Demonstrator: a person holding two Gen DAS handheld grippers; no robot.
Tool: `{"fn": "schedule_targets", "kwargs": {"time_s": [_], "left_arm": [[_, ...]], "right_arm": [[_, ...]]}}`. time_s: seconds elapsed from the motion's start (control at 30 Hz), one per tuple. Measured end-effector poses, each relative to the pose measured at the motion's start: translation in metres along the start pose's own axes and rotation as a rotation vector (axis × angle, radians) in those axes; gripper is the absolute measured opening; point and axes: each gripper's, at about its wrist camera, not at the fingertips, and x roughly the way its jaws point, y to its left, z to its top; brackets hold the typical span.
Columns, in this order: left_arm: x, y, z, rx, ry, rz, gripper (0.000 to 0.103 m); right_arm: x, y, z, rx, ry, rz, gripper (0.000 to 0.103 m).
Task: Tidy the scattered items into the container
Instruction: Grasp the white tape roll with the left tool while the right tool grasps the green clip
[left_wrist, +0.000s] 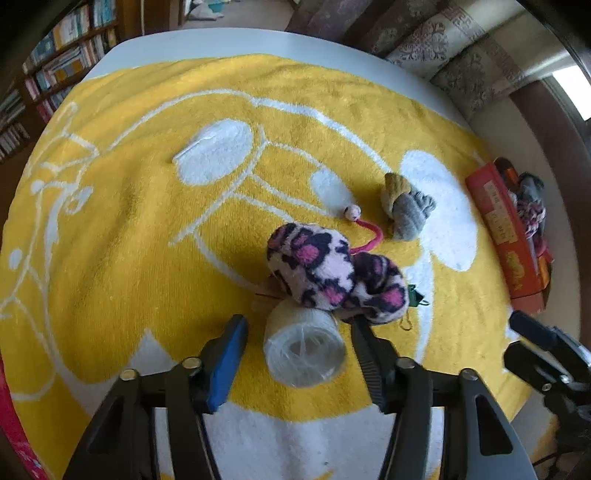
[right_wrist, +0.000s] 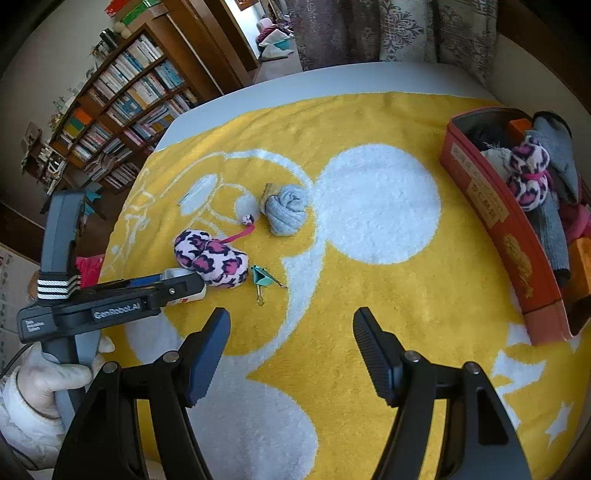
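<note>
Left claw (left_wrist: 299, 354), tape roll (left_wrist: 304, 349) between fingers

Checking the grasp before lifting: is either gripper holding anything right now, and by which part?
Nothing is held. The left gripper straddles the white bandage roll, jaws clear of its sides. The right gripper is empty.
</note>
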Motion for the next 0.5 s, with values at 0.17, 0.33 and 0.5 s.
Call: {"fn": "schedule_targets", "kwargs": {"time_s": [0.17, 0.33, 0.5], "left_arm": [[0.002, 0.001, -0.001, 0.015, 0.009, -0.010, 0.038], [-0.012, 0.009, 0.001, -0.002, -0.007, -0.010, 0.038], [-0.030, 0.021, 0.001, -0.043, -0.026, -0.015, 0.038]], "right_arm": [[0.003, 0.000, 0.001, 0.003, 0.004, -0.003, 0.073], [0.010, 0.008, 0.002, -0.018, 0.013, 0.006, 0.073], [0.024, 0.023, 0.006, -0.072, 0.029, 0.006, 0.073]]}}
